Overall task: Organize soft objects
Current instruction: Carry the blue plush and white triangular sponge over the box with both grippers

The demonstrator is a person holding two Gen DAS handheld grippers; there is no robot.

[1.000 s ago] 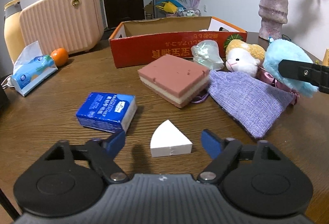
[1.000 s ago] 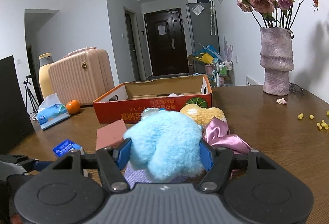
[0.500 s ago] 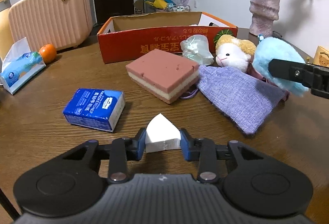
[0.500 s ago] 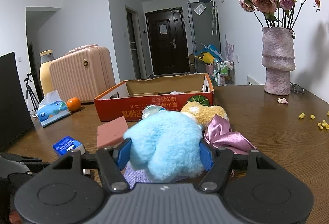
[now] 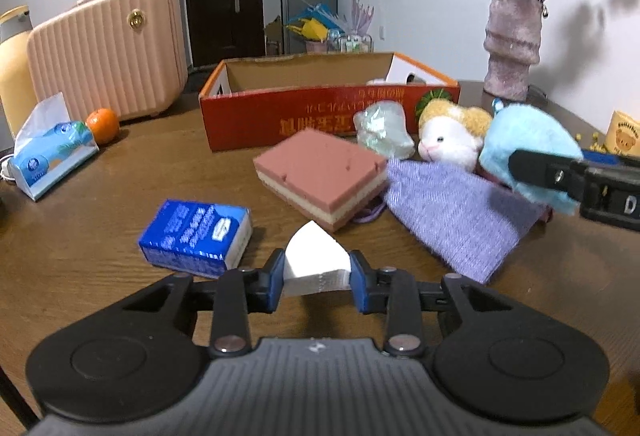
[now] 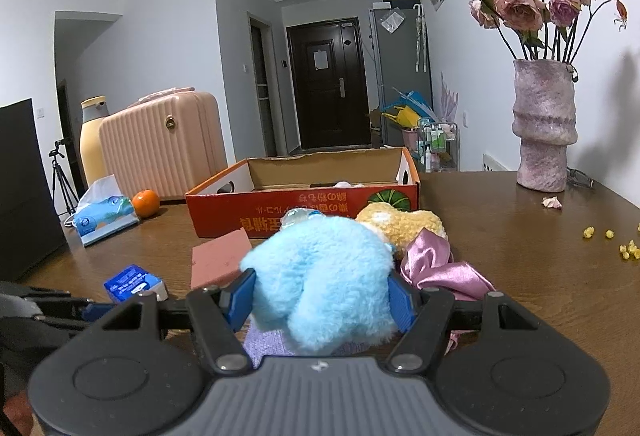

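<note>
My left gripper (image 5: 316, 278) is shut on a white wedge-shaped sponge (image 5: 314, 262) and holds it just above the wooden table. My right gripper (image 6: 322, 298) is shut on a fluffy light-blue plush (image 6: 324, 276), lifted off the table; it also shows in the left wrist view (image 5: 528, 151). An open orange cardboard box (image 5: 320, 111) stands behind. In front of it lie a pink layered sponge (image 5: 320, 175), a purple knitted pouch (image 5: 452, 211), a yellow-white plush (image 5: 452, 135) and a pink satin cloth (image 6: 436, 268).
A blue tissue pack (image 5: 196, 232) lies left of the white sponge. A tissue packet (image 5: 48, 155), an orange (image 5: 102, 123), a pink suitcase (image 5: 108, 51) and a yellow bottle (image 5: 12, 71) stand at the left. A vase with roses (image 5: 512, 47) stands at the back right.
My left gripper closed on the white sponge and lifted it slightly. My right gripper kept hold of the blue plush and rose a little.
</note>
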